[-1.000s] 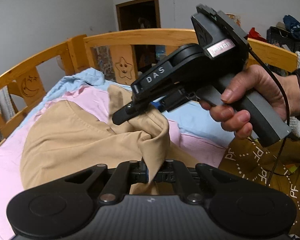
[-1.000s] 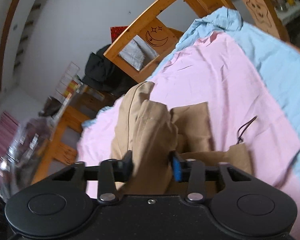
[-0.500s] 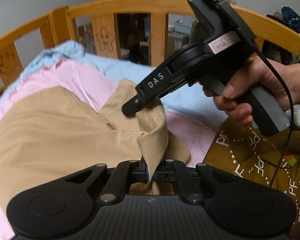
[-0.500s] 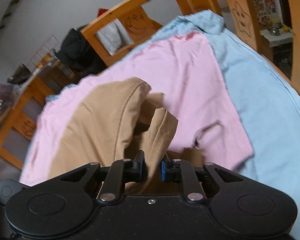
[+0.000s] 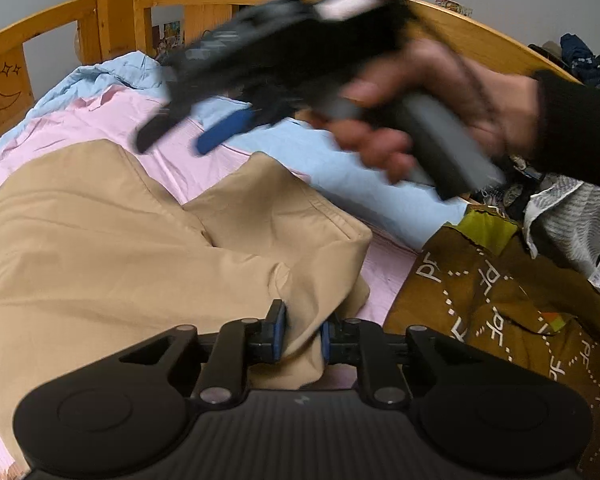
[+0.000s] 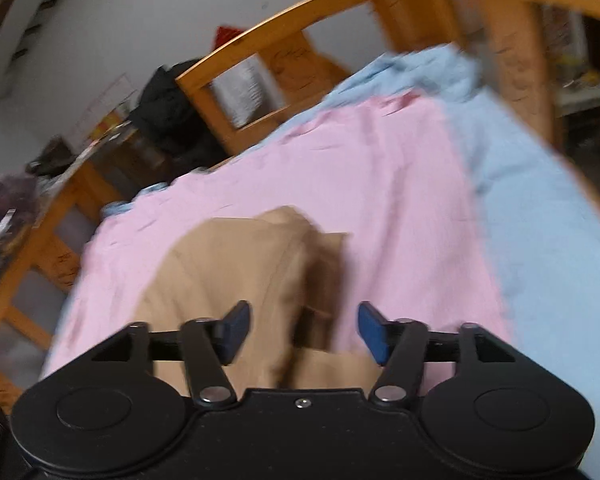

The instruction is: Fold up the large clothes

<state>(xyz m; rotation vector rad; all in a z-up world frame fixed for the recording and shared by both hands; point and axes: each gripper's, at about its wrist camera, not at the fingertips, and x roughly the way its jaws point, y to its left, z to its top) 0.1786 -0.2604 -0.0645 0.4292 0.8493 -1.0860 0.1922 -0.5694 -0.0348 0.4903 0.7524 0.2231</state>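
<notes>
On the pink sheet (image 5: pixel 80 120) lies the tan garment (image 5: pixel 100 240), its fold running away from the cameras. Left gripper (image 5: pixel 302 338) is nearer, jaws parted around a bunched edge, grip uncertain. Right gripper (image 6: pixel 302 330) hangs above, spread wide and empty.

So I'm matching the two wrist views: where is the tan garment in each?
Left wrist: the tan garment fills the lower left, one fold between the left tongs.
Right wrist: it lies low centre, under the open right tongs.
Shared landmark: pink sheet.
</notes>
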